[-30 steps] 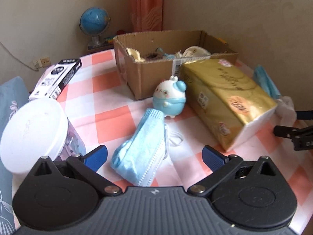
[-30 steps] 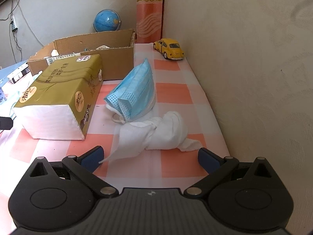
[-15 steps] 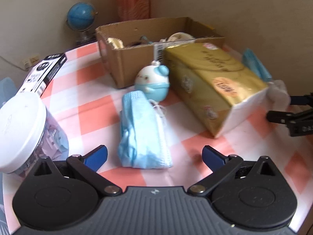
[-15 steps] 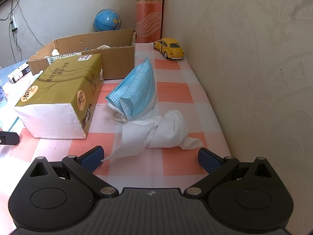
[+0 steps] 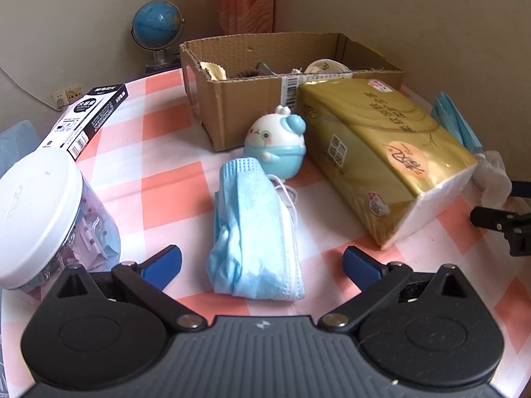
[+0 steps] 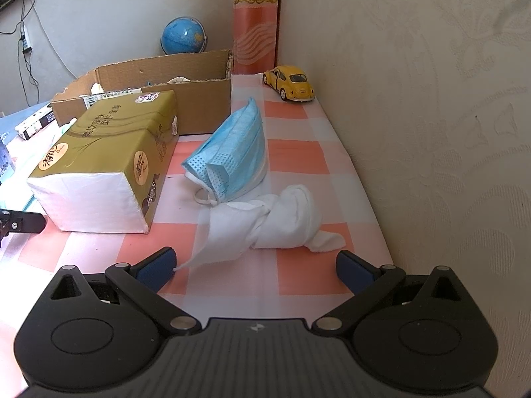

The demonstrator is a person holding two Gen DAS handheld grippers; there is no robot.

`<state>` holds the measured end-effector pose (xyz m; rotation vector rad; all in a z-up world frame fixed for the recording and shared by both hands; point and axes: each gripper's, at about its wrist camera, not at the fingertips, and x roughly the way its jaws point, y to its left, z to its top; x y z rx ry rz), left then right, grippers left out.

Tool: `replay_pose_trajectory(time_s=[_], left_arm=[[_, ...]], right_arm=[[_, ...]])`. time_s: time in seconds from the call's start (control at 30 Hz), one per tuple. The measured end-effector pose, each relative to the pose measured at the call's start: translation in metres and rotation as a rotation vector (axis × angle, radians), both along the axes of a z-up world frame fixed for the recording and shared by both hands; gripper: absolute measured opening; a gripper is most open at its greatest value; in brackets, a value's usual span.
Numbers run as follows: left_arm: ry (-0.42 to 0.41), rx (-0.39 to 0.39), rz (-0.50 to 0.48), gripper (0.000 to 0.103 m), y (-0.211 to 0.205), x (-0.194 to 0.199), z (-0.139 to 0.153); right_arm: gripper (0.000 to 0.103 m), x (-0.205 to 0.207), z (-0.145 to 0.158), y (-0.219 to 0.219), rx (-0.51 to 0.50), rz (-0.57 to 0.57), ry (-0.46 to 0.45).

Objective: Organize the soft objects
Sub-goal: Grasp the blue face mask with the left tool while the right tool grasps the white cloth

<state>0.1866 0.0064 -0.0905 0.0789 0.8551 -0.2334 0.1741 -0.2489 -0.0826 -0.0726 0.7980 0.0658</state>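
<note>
Left gripper spread wide, empty — a crumpled blue mask lies on the checked tablecloth between its fingers. Right gripper also wide, empty — white cloth just ahead, touching a second mask beside the tissue pack.

Globe behind cardboard box; black-white carton near white-lidded jar; yellow toy car by wall.
</note>
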Motion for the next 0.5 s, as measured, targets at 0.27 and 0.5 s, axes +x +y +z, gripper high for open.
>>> replay_pose_trajectory(time_s=[0.27, 0.5], left_arm=[[-0.019, -0.005, 0.030, 0.083, -0.003, 0.001, 0.004], [-0.039, 0.008, 0.018, 0.063, -0.011, 0.000, 0.008]], right_arm=[[0.103, -0.003, -0.001, -0.001, 0.000, 0.011, -0.013], [0.103, -0.002, -0.001, -0.005, -0.001, 0.031, -0.025]])
